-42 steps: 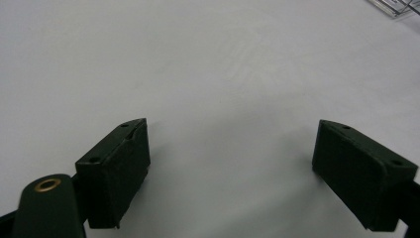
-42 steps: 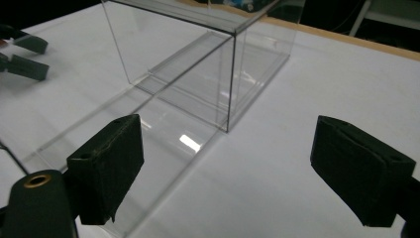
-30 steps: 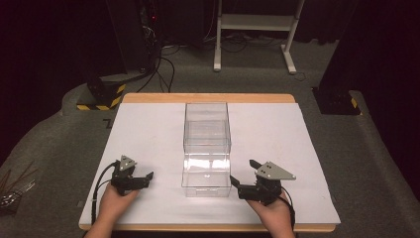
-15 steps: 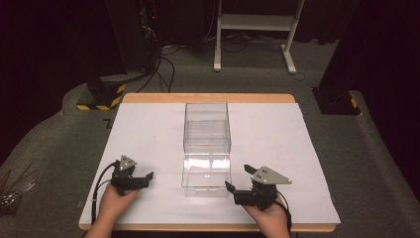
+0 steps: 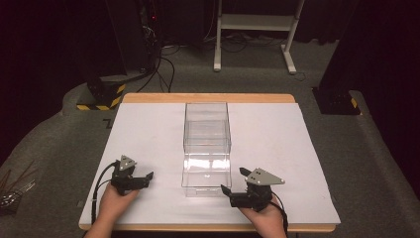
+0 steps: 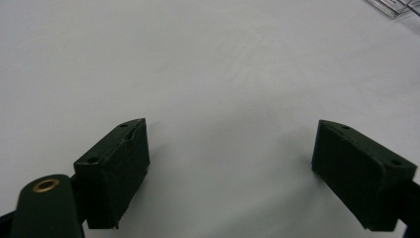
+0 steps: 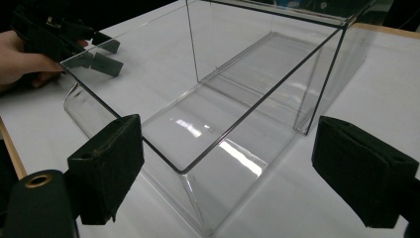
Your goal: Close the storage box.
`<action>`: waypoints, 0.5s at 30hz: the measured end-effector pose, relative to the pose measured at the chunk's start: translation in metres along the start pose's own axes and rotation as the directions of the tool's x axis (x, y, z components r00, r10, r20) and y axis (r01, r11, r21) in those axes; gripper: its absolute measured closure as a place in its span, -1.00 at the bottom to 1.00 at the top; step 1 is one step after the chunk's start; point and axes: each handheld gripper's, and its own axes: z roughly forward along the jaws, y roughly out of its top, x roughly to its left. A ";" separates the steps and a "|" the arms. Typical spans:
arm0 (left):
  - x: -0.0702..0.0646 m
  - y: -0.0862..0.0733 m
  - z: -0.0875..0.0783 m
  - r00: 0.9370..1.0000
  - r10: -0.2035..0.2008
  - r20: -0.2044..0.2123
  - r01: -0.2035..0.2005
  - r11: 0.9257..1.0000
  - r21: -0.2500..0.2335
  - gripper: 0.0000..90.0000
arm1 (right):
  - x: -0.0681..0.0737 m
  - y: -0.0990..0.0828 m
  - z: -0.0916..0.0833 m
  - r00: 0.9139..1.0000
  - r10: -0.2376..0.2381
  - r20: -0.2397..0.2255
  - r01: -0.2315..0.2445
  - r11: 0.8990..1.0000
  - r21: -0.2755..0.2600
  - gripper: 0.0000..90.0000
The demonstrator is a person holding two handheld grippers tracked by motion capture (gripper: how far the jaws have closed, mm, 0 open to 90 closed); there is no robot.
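Observation:
A clear, empty plastic box stands in the middle of the white table top, long side running away from me. In the right gripper view its near corner lies just beyond the jaws. My left gripper rests low on the table to the box's left, open, with only bare white surface between its jaws. To the right of the box's near end is my right gripper, open, nothing held, pointing left at the box. The left hand and its gripper appear across the box in the right gripper view.
The table has a wooden rim. Around it is grey carpet, with a white stand and cables behind, a yellow-black striped base at back left and a dark base at back right.
The right gripper has slid back toward the table's near edge and slightly left. The left gripper and the box have stayed put.

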 end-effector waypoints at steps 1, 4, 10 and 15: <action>0.000 0.000 0.000 1.000 0.000 0.000 0.000 1.000 0.000 -0.67 | 0.000 0.000 0.001 1.000 -0.001 -0.001 0.001 1.000 0.000 -0.72; 0.000 0.000 0.000 1.000 0.000 0.000 0.000 1.000 0.000 -0.67 | 0.001 -0.001 0.002 1.000 0.001 -0.007 -0.001 1.000 0.009 -0.73; 0.000 0.000 0.000 1.000 0.000 0.000 0.000 1.000 -0.001 -0.67 | 0.000 -0.005 0.006 1.000 0.015 -0.019 -0.014 1.000 0.019 -0.78; 0.000 0.000 0.000 1.000 0.000 0.000 0.000 1.000 0.000 -0.67 | -0.001 -0.007 0.007 1.000 0.011 -0.028 -0.010 1.000 0.020 -0.79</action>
